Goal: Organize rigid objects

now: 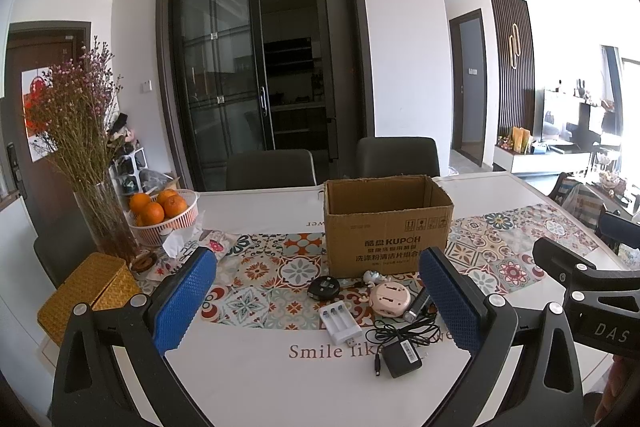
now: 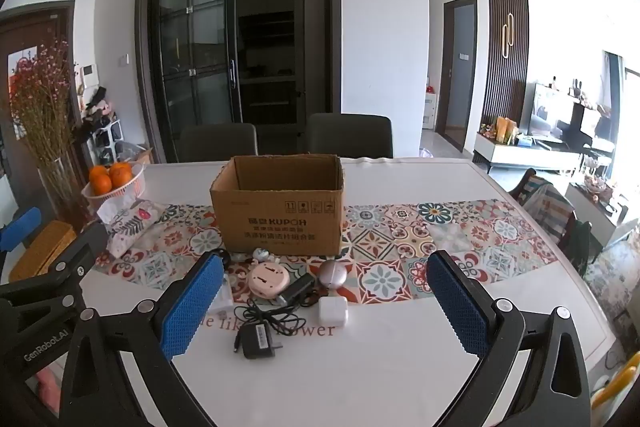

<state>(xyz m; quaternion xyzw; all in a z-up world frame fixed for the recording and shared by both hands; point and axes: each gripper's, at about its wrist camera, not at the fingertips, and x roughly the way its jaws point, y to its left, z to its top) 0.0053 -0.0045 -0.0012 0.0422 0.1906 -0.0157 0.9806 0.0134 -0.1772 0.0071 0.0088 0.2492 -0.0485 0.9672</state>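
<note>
I hold both tools above the near edge of the white table (image 2: 400, 367), the left gripper (image 1: 320, 303) and the right gripper (image 2: 326, 301) each spread wide with nothing between their blue pads. Ahead of me an open cardboard box (image 2: 280, 211) printed "KUPOH" stands on the patterned runner (image 2: 440, 227). Just in front of it lie a pink round gadget (image 2: 267, 278), a silver ball (image 2: 333, 275), a white cube charger (image 2: 333, 310), a black adapter (image 2: 258, 341) with its cable, and a white battery charger (image 1: 340, 323). The tablecloth reads "Smile like", my right tool "GenRobot.AI".
</note>
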